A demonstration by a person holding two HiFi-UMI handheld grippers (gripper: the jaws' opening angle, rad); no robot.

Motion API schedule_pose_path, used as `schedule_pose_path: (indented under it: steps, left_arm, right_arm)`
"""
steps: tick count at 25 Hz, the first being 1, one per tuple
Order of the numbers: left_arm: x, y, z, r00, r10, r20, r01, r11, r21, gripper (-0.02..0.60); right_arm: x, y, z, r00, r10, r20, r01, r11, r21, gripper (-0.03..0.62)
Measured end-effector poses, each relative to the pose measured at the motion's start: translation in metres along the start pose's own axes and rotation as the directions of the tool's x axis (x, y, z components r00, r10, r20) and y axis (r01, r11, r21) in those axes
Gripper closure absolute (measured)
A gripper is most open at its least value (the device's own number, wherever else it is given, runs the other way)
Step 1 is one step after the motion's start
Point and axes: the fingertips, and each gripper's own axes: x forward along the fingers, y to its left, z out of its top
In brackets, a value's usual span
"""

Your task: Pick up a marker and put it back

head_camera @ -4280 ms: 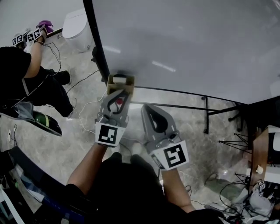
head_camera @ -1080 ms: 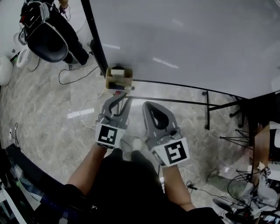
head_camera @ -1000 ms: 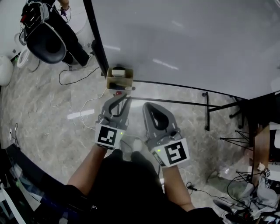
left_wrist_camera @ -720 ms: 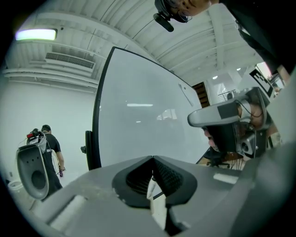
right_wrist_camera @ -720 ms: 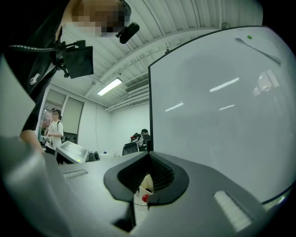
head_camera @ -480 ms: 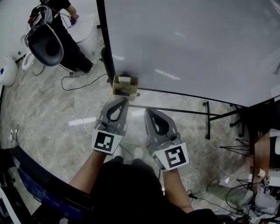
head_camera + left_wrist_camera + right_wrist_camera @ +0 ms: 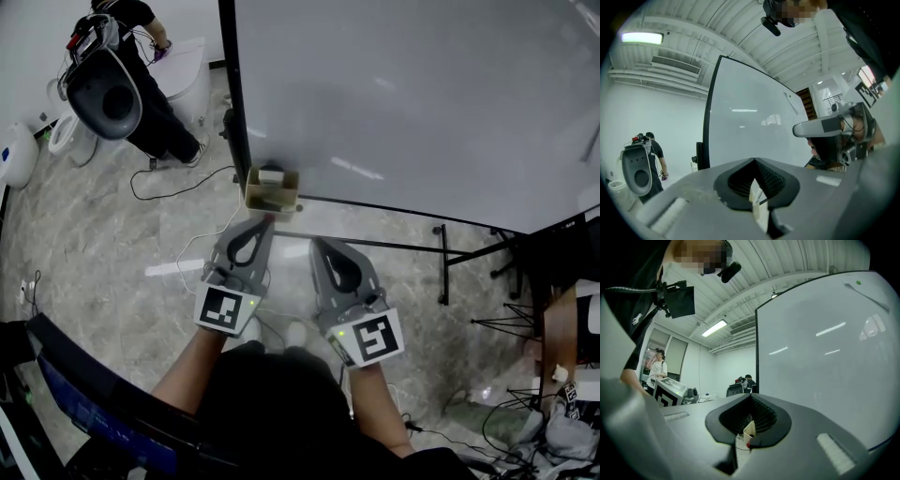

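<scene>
One small cardboard box [image 7: 272,201] hangs at the lower left corner of the whiteboard [image 7: 422,94], against its bottom edge and just beside the black left frame; it is open at the top. Inside it, at the end nearest the board, lies one white block [image 7: 272,175]; below that the box holds dark contents too small to tell apart. In the right gripper view the same box shows through the jaw opening with one red-tipped marker [image 7: 748,445] at its lower end, so the marker sits in or against the box; which of the two cannot be told.

Two grippers, both pointing up at the box. The left gripper [image 7: 265,221] has its tips just short of the box's near wall; its jaws are pressed fully together with nothing between them, and the pale box shows only through the gap behind the tips. The right gripper [image 7: 317,243] hangs beside it, a little further from the box; its jaws also meet at the tips and carry nothing.

One whiteboard on a black stand; one other person [image 7: 164,122] in dark clothes on the marble floor [image 7: 112,234] past the board's left edge.
</scene>
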Motion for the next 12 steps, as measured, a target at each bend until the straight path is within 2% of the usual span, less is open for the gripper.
schedule_pose_path:
  steps: [12]
  left_arm:
    - [-0.0095, -0.0001, 0.006, 1.0, -0.012, 0.013, 0.012, 1.0, 0.005, 0.577]
  right_arm:
    - [-0.0012, 0.0108, 0.0038, 1.0, -0.002, -0.003, 0.002, 1.0, -0.009, 0.585]
